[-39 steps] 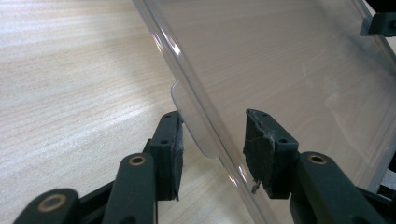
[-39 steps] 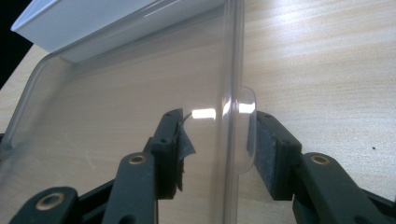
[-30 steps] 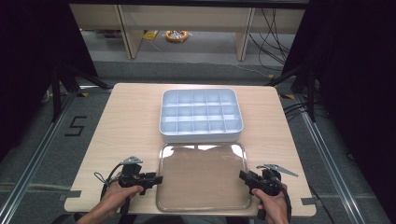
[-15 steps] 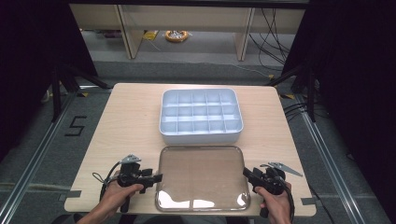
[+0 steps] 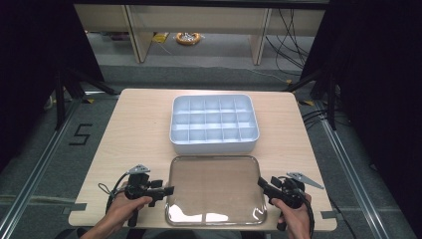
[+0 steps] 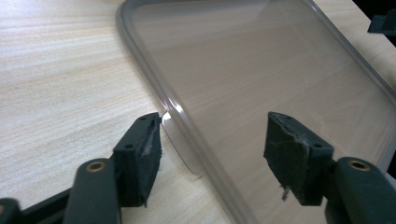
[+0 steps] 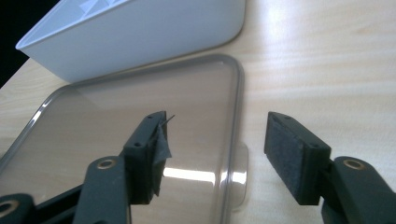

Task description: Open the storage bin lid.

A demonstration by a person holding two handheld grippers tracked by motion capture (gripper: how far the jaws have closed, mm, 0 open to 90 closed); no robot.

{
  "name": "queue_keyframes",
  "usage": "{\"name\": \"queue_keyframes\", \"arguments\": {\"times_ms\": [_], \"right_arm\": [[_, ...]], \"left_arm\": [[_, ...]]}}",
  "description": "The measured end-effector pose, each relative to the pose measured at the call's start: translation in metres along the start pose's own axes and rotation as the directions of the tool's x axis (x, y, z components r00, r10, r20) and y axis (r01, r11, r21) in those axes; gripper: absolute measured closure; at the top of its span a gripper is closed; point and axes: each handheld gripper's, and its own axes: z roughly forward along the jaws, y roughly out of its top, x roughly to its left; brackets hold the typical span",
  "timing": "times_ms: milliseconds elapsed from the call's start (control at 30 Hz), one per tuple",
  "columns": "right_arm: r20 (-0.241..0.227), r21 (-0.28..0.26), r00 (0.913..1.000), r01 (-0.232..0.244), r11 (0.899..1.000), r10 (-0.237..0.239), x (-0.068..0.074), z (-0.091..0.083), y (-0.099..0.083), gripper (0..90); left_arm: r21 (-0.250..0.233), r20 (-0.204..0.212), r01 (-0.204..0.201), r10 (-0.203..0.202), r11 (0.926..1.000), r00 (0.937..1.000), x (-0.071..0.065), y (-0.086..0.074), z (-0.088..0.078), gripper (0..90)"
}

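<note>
— Lid flat on counter, clear plastic, near edge, just in front of white divided tray. Lying level now, long side parallel to tray's front wall.

— Left gripper where?

— At lid's left edge, jaws have just been opening. Standing apart now, rim and its small side tab between them, pads clear of plastic on both sides. Nothing gripped.

— Right gripper?

— Same story, mirrored. At lid's right edge, jaws also just been opening, now spread wide over rim and tab, touching neither. Lid resting on its own weight.

— Why both sides at once?

— Probably because wide, thin, floppy: one grip would let it sag or twist. Two tabs, opposite edges, so carried level.

— Why set down in front of tray rather than on it?

— Hard to tell. Tray compartments look empty and open to view; likely kept uncovered for filling, lid parked close by, square to tray, tabs facing outward for easy re-grip.

— Anything risky?

— Lid's near edge close to counter's front; a nudge might slide it off.
</note>
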Motion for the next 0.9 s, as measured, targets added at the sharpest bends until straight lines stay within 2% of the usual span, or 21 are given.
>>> {"name": "queue_keyframes", "arguments": {"times_ms": [33,67,100,133,167,233,267,300,333,367,400,500,533,567,700,733,767,800,833,900], "right_arm": [[0.018,-0.011,0.9997,0.015,1.0,-0.015,0.001,0.0,0.0,39.0],[0.0,-0.004,0.9998,0.02,1.0,-0.02,0.001,-0.001,0.001,38.0],[-0.012,0.001,0.9994,-0.033,0.999,0.033,0.006,-0.002,0.001,36.8],[0.03,-0.024,0.9994,0.018,1.0,-0.017,0.003,-0.001,0.001,35.6],[0.021,-0.03,0.9995,0.025,0.999,-0.024,0.003,0.0,0.001,34.6],[0.01,-0.027,0.9999,0.011,1.0,-0.011,0.006,-0.002,0.001,33.4],[0.022,-0.018,0.9996,-0.017,1.0,0.017,0.009,-0.003,0.001,32.7],[0.036,-0.037,0.9986,0.04,0.999,-0.038,0.006,-0.002,0.001,31.8],[0.043,-0.044,0.9984,0.039,0.998,-0.037,0.006,-0.002,0.001,31.2],[0.022,-0.036,0.9997,0.012,0.999,-0.011,0.008,-0.003,0.002,30.6],[0.029,-0.044,0.9996,0.003,0.999,-0.002,0.01,-0.003,0.001,30.0],[0.013,-0.043,0.9996,0.026,0.999,-0.025,0.008,-0.005,0.002,28.8],[0.017,-0.035,0.9995,-0.028,0.999,0.028,0.014,-0.006,0.001,28.3],[0.018,-0.053,0.9986,0.05,0.997,-0.049,0.009,-0.006,0.001,27.8],[0.005,-0.03,0.9976,0.069,0.997,-0.069,0.019,-0.01,-0.002,27.0],[-0.007,-0.038,0.9973,0.073,0.997,-0.073,0.02,-0.009,-0.003,26.8],[0.002,-0.016,0.9986,0.053,0.998,-0.053,0.024,-0.012,-0.004,26.7],[-0.01,-0.027,0.9975,0.07,0.997,-0.07,0.025,-0.011,-0.005,26.4],[-0.009,-0.04,0.9941,0.107,0.993,-0.108,0.023,-0.01,-0.006,26.2],[-0.023,-0.025,0.9952,0.095,0.995,-0.095,0.025,-0.012,-0.007,25.9]], "left_arm": [[0.0,0.003,0.005,-0.005,1.0,1.0,0.0,0.0,0.0,33.7],[0.0,0.006,0.005,-0.005,1.0,1.0,0.0,0.0,0.0,33.1],[-0.005,0.007,0.007,-0.007,1.0,0.9999,0.0,0.0,0.0,32.7],[-0.008,0.015,0.006,-0.005,1.0,0.9999,0.0,0.001,0.0,32.3],[-0.008,0.017,0.006,-0.006,0.9999,0.9998,-0.001,0.001,0.0,31.5],[-0.013,0.019,0.0,0.001,0.9999,0.9998,0.0,0.002,-0.001,30.8],[-0.019,0.02,0.003,-0.002,0.9998,0.9998,-0.001,0.002,-0.001,30.4],[-0.016,0.021,-0.003,0.003,0.9999,0.9998,-0.001,0.002,-0.001,30.0],[-0.013,0.025,-0.006,0.006,0.9999,0.9997,-0.001,0.002,-0.001,29.4],[-0.013,0.031,-0.007,0.008,0.9999,0.9995,-0.001,0.002,-0.001,28.8],[-0.014,0.033,-0.008,0.008,0.9999,0.9994,-0.001,0.002,-0.001,28.1],[-0.019,0.028,-0.015,0.016,0.9997,0.9995,-0.003,0.001,-0.002,25.5],[-0.018,0.036,-0.023,0.024,0.9996,0.9991,-0.004,0.0,-0.003,24.7],[-0.023,0.044,-0.03,0.031,0.9993,0.9986,-0.005,-0.001,-0.004,23.7],[-0.032,0.07,-0.044,0.046,0.9985,0.9965,-0.007,-0.003,-0.008,20.0],[-0.035,0.079,-0.044,0.046,0.9984,0.9958,-0.008,-0.004,-0.009,19.3],[-0.026,0.08,-0.054,0.056,0.9982,0.9952,-0.008,-0.005,-0.01,18.7],[-0.031,0.083,-0.059,0.062,0.9978,0.9947,-0.009,-0.005,-0.01,18.4],[-0.031,0.081,-0.064,0.066,0.9975,0.9945,-0.01,-0.006,-0.011,18.0],[-0.026,0.095,-0.074,0.076,0.9969,0.9925,-0.01,-0.007,-0.011,17.7]]}}
